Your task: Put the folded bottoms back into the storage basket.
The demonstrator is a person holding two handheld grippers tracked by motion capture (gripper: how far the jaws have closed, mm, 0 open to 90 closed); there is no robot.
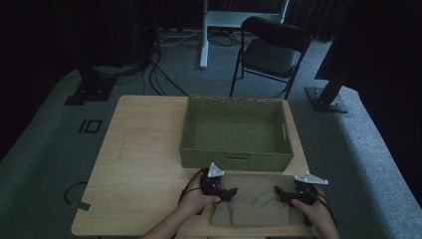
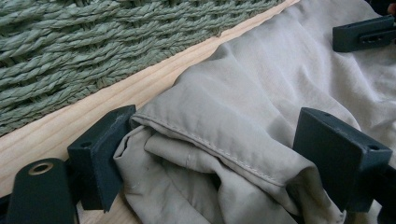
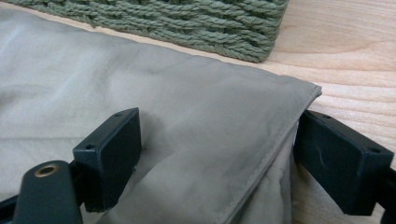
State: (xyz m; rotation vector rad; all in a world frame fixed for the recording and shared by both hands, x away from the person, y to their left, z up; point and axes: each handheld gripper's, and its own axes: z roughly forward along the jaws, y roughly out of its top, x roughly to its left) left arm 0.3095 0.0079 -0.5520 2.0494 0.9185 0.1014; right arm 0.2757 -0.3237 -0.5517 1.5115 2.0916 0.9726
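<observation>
Khaki cloth, a folded garment (image 1: 251,204), lies between the two tongs with its long axis running from the left tongs (image 1: 230,193) across to the right tongs (image 1: 279,195). It looks soft and creased, with stitched hems. Both tongs stand wide open, each straddling a bunched end of the garment without pinching it. Just beyond them sits a green woven basket (image 1: 236,157) on the pale wooden table (image 1: 139,164). Farther off, a black folding chair (image 1: 271,52) stands on grey carpet.

Folded cloth (image 1: 251,204) lies on table (image 1: 139,164) before basket (image 1: 236,159).
</observation>
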